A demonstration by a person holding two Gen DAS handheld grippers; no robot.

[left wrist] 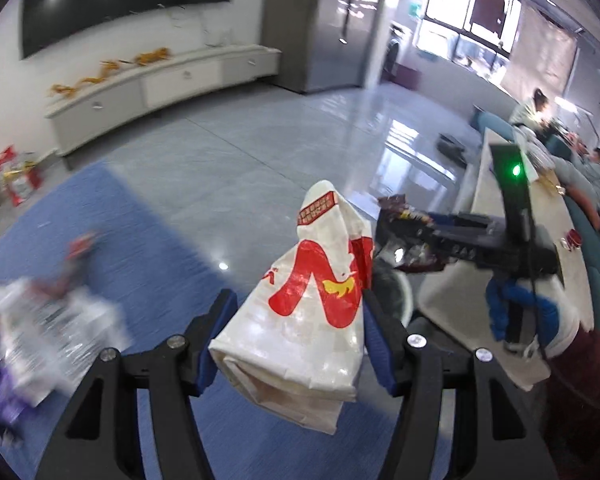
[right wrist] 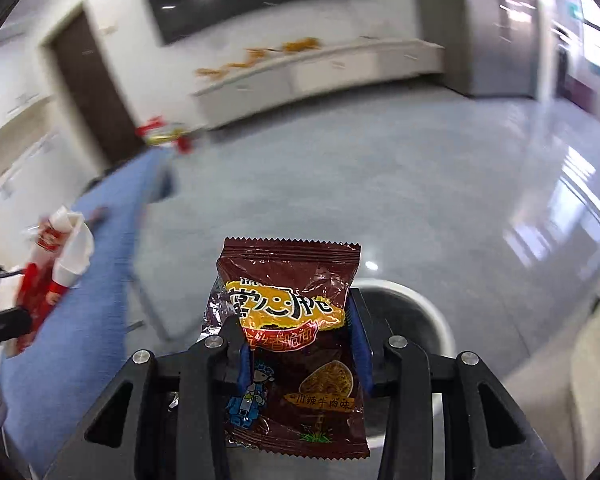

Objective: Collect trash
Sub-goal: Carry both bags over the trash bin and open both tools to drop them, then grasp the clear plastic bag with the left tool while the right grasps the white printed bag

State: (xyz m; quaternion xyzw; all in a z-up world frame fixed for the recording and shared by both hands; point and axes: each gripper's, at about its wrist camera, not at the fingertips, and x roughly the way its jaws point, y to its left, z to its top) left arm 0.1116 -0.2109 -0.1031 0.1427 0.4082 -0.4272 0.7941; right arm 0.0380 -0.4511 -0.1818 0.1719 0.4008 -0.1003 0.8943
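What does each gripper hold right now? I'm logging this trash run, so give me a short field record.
left gripper: shut on white paper bag with red print
right gripper: shut on brown snack packet
bin: white-rimmed trash bin on the floor, just beyond the right gripper
remaining litter: wrappers on the blue rug, blurred
stage: both items lifted, not yet dropped in the bin

The paper bag (left wrist: 308, 312) is white with red marks and a small yellow shape. The snack packet (right wrist: 296, 344) is dark brown with a yellow-orange label. Under the paper bag, the carpet (left wrist: 148, 240) is blue.
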